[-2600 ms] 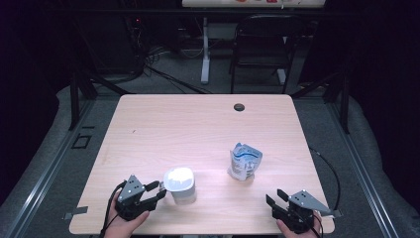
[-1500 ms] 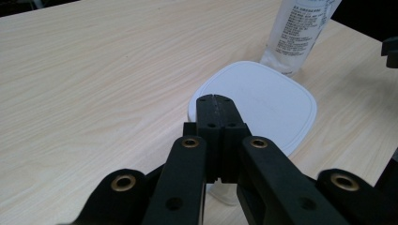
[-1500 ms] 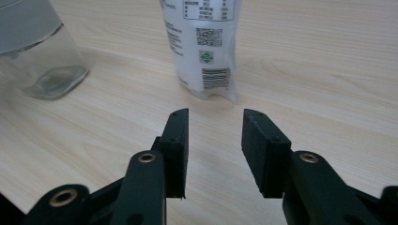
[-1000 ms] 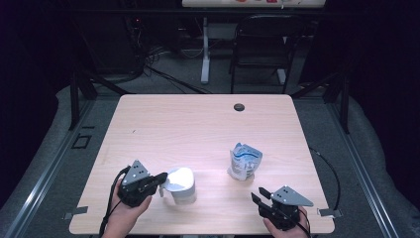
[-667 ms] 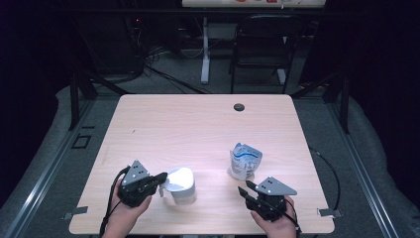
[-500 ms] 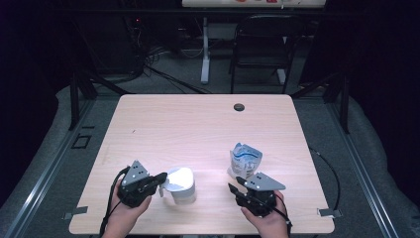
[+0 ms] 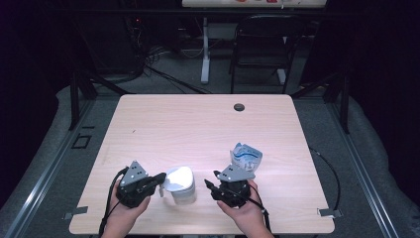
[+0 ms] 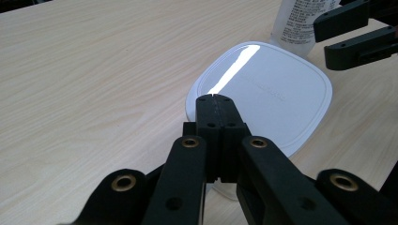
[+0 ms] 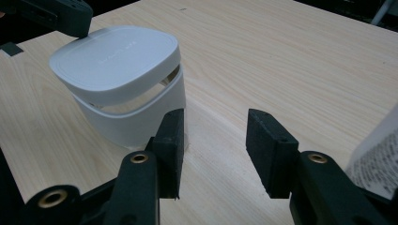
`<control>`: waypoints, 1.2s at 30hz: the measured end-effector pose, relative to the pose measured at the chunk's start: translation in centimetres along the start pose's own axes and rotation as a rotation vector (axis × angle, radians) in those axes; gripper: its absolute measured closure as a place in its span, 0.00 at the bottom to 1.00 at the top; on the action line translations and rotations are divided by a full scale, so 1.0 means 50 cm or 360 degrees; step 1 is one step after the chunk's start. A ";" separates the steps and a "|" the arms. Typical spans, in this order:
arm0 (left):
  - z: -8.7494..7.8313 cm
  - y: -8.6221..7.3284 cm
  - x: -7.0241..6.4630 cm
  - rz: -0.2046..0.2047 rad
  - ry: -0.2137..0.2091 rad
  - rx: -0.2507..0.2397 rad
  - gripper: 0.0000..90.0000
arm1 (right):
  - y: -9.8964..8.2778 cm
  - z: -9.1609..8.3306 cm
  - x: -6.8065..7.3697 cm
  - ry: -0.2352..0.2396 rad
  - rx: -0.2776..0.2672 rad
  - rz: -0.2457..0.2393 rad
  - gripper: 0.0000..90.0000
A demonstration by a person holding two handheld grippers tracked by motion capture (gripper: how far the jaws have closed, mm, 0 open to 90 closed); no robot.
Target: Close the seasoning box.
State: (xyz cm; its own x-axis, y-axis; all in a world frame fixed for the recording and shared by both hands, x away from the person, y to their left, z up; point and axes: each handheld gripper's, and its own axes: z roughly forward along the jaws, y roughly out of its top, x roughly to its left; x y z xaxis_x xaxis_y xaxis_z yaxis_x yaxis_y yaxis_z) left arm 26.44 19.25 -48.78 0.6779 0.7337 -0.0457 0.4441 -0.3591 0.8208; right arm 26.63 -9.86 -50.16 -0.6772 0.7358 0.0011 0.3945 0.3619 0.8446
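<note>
A white container point(image 7: 182, 191) stands near the table's front edge, and its white lid point(image 9: 112, 61) sits tilted, lifted on the side facing my right gripper. My left gripper point(image 7: 159, 178) is shut, with its tips point(image 8: 213, 97) resting at the lid's near rim point(image 8: 263, 93). My right gripper point(image 7: 212, 184) is just right of the container, open, and its jaws have just been opening. Nothing lies between them point(image 9: 215, 119); the container's wall point(image 9: 131, 117) is ahead and left of the left jaw.
A crumpled printed pouch point(image 7: 246, 156) stands behind my right hand, seen again as the pouch point(image 9: 380, 159) at the right edge. The wooden table point(image 7: 198, 124) has a dark grommet hole point(image 7: 239, 106) at the back. A chair point(image 7: 262, 44) stands beyond it.
My right gripper has come in leftward from the front right corner to beside the container, and its jaws have spread. The left gripper has closed in on the lid and stayed there.
</note>
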 end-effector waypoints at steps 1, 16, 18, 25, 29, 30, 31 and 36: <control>0.000 0.000 0.000 -0.0002 -0.0001 -0.0007 1.00 | 0.002 0.004 0.001 0.0004 0.0000 -0.0001 0.64; 0.000 -0.002 0.001 -0.0003 -0.0002 -0.0012 1.00 | 0.010 0.040 0.018 0.0046 0.0037 -0.0032 0.63; 0.000 -0.002 0.001 -0.0002 -0.0003 -0.0012 1.00 | 0.010 0.043 0.020 0.0046 0.0035 -0.0044 0.63; -0.001 -0.002 0.001 -0.0001 -0.0007 -0.0005 1.00 | 0.011 0.047 0.025 0.0048 0.0042 -0.0057 0.63; 0.000 -0.002 0.001 0.0000 -0.0006 -0.0012 1.00 | 0.014 0.047 0.027 0.0051 0.0059 -0.0080 0.63; 0.000 -0.003 0.001 -0.0001 -0.0007 -0.0013 1.00 | 0.015 0.046 0.028 0.0052 0.0058 -0.0081 0.63; 0.000 -0.003 0.000 -0.0001 -0.0008 -0.0014 1.00 | 0.016 0.047 0.028 0.0056 0.0052 -0.0083 0.63; 0.001 -0.002 -0.002 -0.0004 -0.0013 -0.0021 1.00 | 0.023 0.046 0.031 0.0044 0.0067 -0.0114 0.63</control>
State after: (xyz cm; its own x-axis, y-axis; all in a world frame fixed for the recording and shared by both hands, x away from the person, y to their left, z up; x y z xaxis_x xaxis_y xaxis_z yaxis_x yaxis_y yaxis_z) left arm 26.36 19.20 -48.90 0.6817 0.7298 -0.0521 0.4381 -0.3500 0.8280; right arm 27.46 -6.97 -50.41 -0.7214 0.6911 -0.0433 0.3697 0.4373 0.8198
